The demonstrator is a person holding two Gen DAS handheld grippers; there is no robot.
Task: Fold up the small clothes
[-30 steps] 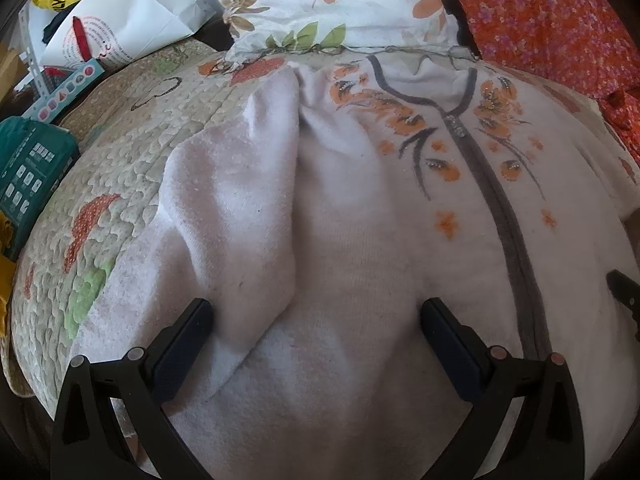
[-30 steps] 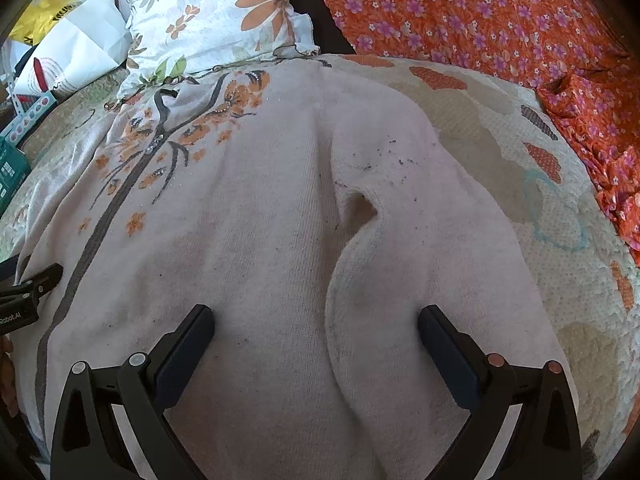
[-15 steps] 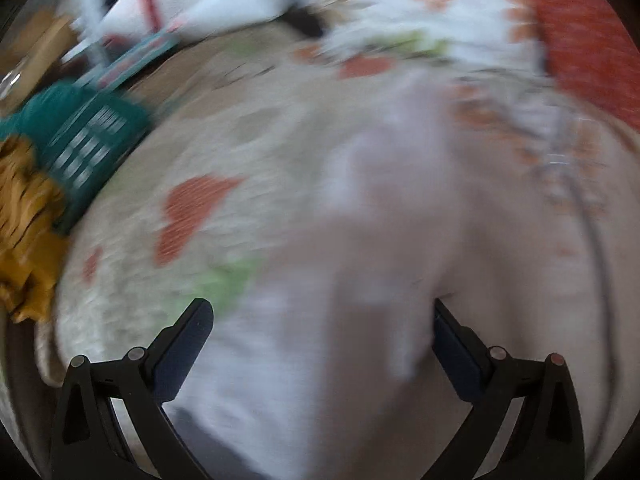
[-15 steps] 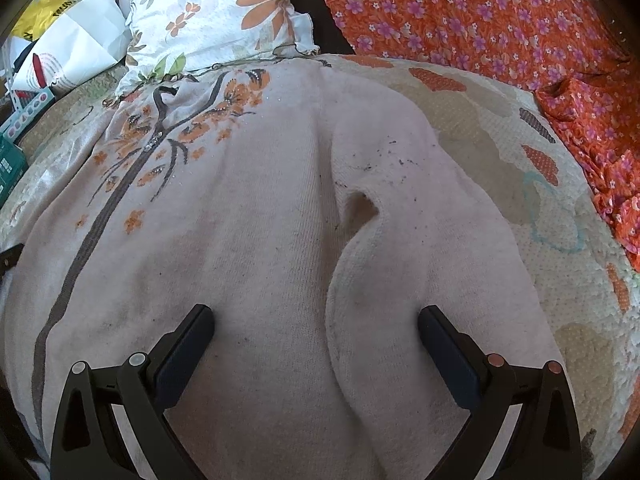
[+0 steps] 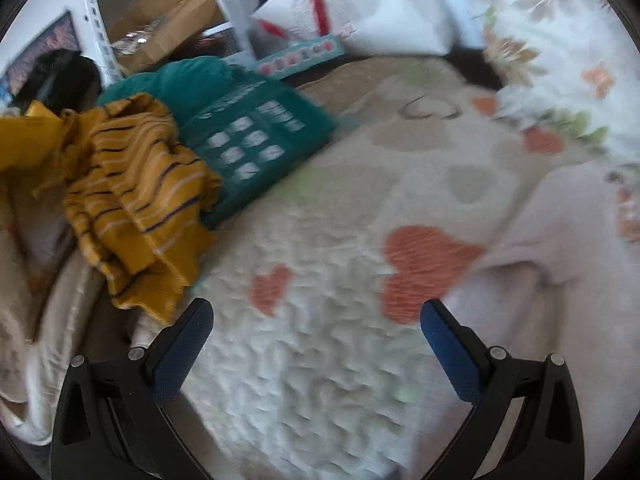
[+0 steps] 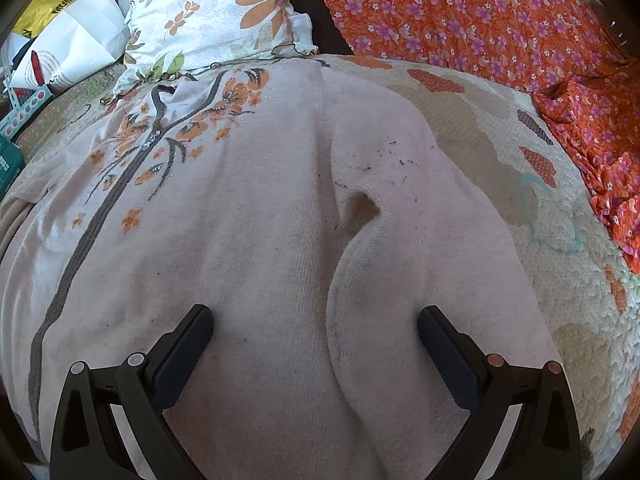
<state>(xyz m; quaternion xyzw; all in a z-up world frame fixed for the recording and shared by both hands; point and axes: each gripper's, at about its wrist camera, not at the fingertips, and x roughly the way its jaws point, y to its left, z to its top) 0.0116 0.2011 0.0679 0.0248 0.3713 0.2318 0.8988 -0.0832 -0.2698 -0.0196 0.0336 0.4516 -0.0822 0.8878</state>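
A cream knit cardigan (image 6: 248,240) with orange flowers and a grey zip band lies spread flat on the quilted bedspread (image 6: 560,280). Its right sleeve (image 6: 432,264) lies folded alongside the body. My right gripper (image 6: 314,332) is open, hovering low over the cardigan's lower part, straddling the sleeve's inner edge. My left gripper (image 5: 316,332) is open and empty over bare quilt (image 5: 320,360), left of the cardigan; only the cardigan's left sleeve (image 5: 560,248) shows at the right of that view. A yellow striped garment (image 5: 132,208) lies crumpled at the bed's left edge.
A teal box (image 5: 256,148) lies beside the yellow garment. A white bag (image 5: 352,12) and a shelf with cardboard boxes (image 5: 160,40) stand behind. A floral pillow (image 6: 216,12) and orange floral fabric (image 6: 480,20) lie at the head of the bed.
My left gripper has swung left off the cardigan, and now looks over bare quilt toward the yellow garment and teal box. My right gripper has held nearly still.
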